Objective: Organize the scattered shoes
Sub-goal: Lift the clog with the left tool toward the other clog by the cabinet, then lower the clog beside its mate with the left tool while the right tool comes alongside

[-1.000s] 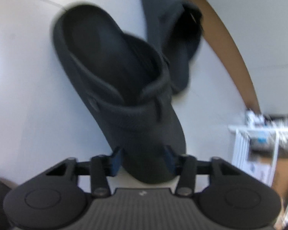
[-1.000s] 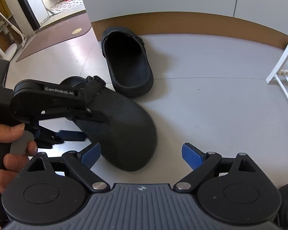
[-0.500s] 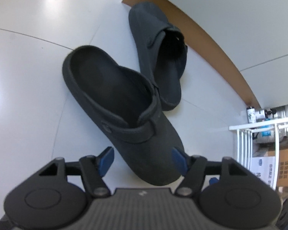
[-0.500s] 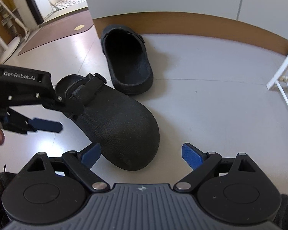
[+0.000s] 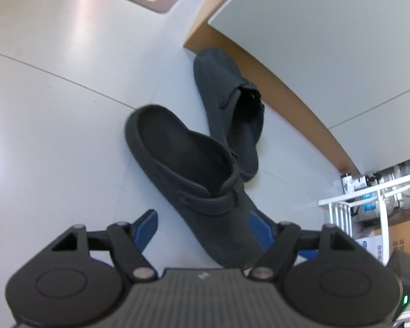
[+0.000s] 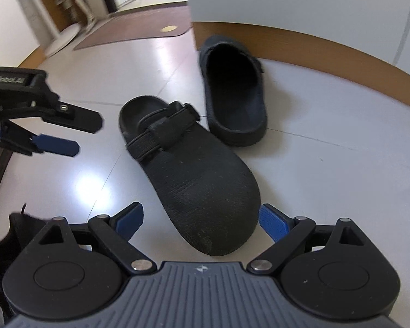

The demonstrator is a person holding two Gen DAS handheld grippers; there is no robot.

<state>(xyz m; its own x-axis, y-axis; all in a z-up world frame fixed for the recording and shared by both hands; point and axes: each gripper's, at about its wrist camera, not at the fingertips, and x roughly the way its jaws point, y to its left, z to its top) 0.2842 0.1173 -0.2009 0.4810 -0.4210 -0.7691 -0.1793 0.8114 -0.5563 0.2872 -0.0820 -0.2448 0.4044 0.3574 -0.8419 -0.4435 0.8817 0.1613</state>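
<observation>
Fingers (image 5: 147,228) opening, left gripper (image 5: 205,229) angled down over clog (image 5: 194,180)

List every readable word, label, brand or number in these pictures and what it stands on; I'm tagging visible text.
"GenRobot.AI", white and blurred, on the black body of the left gripper, seen in the right wrist view; its first letters are cut off by the frame edge.
Print on the brown cardboard box beside the white wire rack: too small to read.
Label on the small white bottle: too blurred to read.
The two black slip-on clogs show no text.
</observation>
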